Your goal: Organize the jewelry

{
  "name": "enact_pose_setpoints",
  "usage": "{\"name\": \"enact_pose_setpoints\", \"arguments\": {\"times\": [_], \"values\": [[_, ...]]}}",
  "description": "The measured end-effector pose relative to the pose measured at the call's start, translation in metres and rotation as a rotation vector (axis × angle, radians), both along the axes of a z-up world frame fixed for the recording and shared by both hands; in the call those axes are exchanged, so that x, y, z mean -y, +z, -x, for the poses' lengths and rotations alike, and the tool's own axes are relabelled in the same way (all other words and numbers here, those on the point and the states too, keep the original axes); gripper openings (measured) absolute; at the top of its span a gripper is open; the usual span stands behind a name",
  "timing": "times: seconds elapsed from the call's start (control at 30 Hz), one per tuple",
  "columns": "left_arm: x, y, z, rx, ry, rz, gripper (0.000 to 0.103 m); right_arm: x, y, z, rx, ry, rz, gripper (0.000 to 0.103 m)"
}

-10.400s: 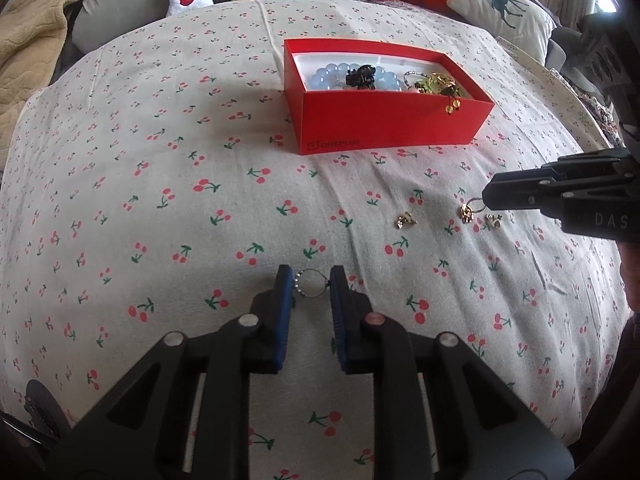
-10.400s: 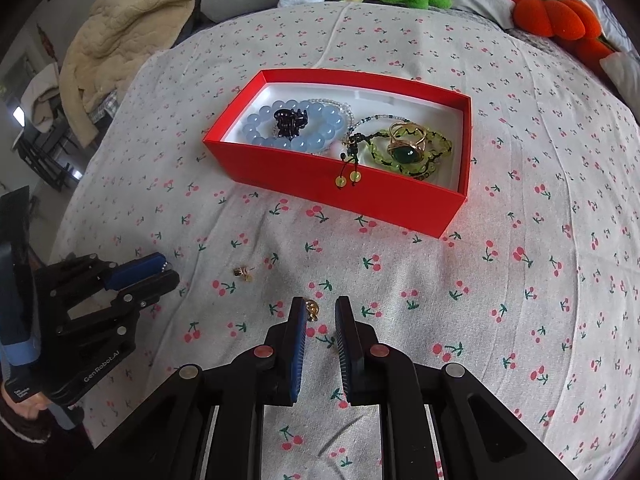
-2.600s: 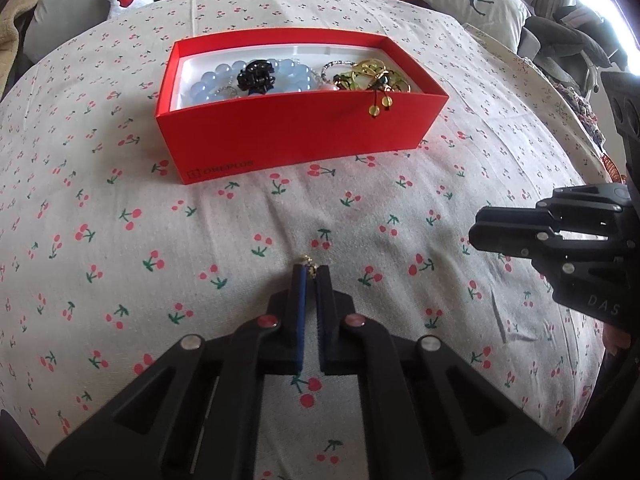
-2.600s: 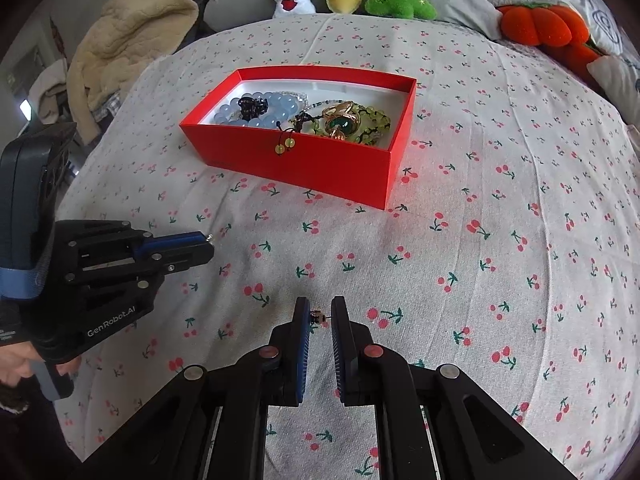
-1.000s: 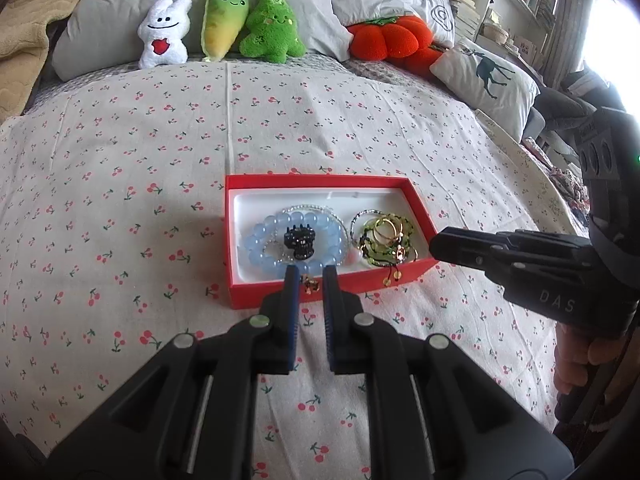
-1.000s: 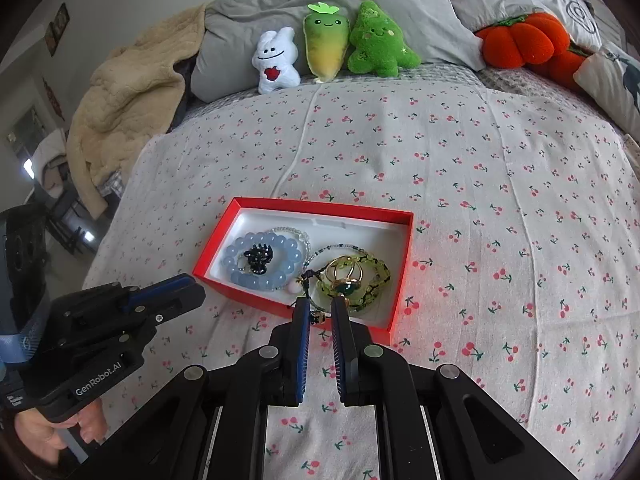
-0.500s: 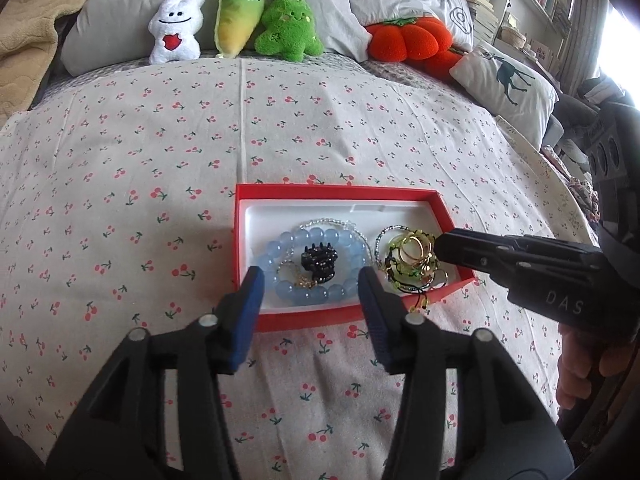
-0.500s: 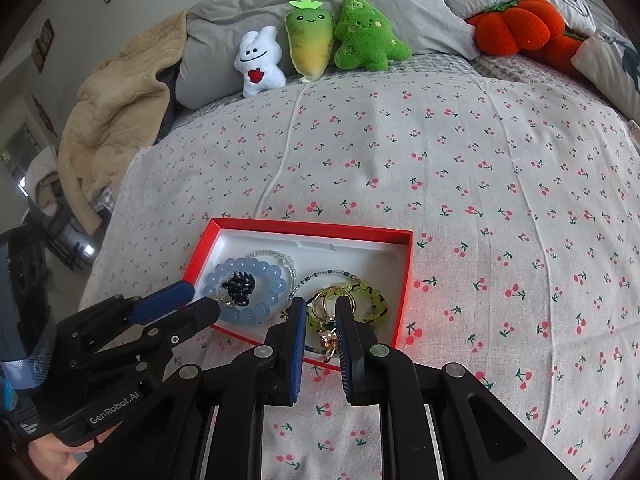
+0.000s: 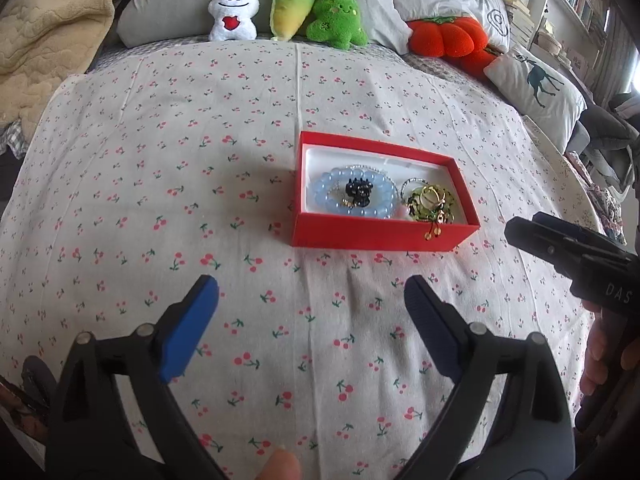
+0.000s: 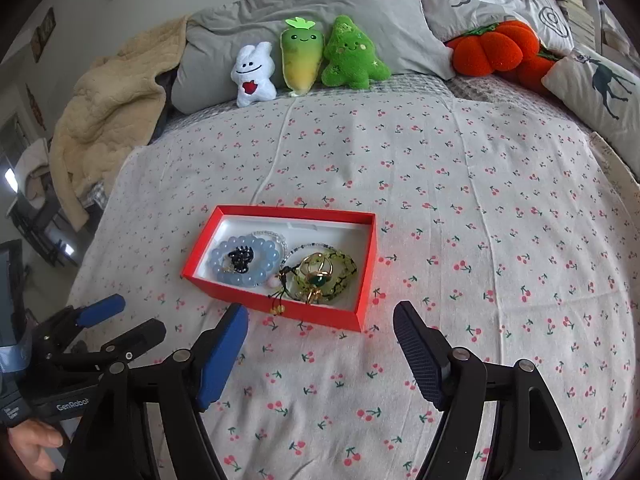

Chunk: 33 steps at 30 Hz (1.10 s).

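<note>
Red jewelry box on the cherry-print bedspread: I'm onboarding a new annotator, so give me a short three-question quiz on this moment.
1. True or false: the left gripper and right gripper both stand open and empty.
2. What lies inside the ring of the pale blue bead bracelet in the red cardboard jewelry box?
A. a black claw hair clip
B. a silver watch
C. a red button
3. Fill in: the small gold beads on a dark cord hang over the box's ____ wall, the one nearest the grippers.

Key: 1 true; 2 A, the black claw hair clip; 3 front.
</note>
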<state>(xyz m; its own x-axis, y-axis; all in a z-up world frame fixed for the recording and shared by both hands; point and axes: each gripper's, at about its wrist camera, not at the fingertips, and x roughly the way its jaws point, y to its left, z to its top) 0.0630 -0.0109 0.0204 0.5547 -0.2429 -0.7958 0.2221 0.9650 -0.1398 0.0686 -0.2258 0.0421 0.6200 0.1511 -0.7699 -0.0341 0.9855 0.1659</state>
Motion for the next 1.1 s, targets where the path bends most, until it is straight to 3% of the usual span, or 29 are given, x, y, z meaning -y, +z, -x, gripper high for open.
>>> {"name": "enact_pose_setpoints", "arguments": {"times": [0.17, 0.47, 1.1], "values": [[-0.002, -0.001, 0.029, 0.011, 0.030, -0.066, 0.102, -0.006, -0.006, 0.035, -0.023, -0.023, 0.046, 0.103], [-0.018, -0.008, 0.061, -0.007, 0.101, -0.101, 0.102, -0.015, -0.010, 0.071, -0.056, -0.062, 0.096, 0.103], [-0.006, -0.018, 0.058, -0.012, 0.096, -0.131, 0.102, -0.023, -0.030, 0.076, -0.110, -0.083, 0.172, 0.103]]}}
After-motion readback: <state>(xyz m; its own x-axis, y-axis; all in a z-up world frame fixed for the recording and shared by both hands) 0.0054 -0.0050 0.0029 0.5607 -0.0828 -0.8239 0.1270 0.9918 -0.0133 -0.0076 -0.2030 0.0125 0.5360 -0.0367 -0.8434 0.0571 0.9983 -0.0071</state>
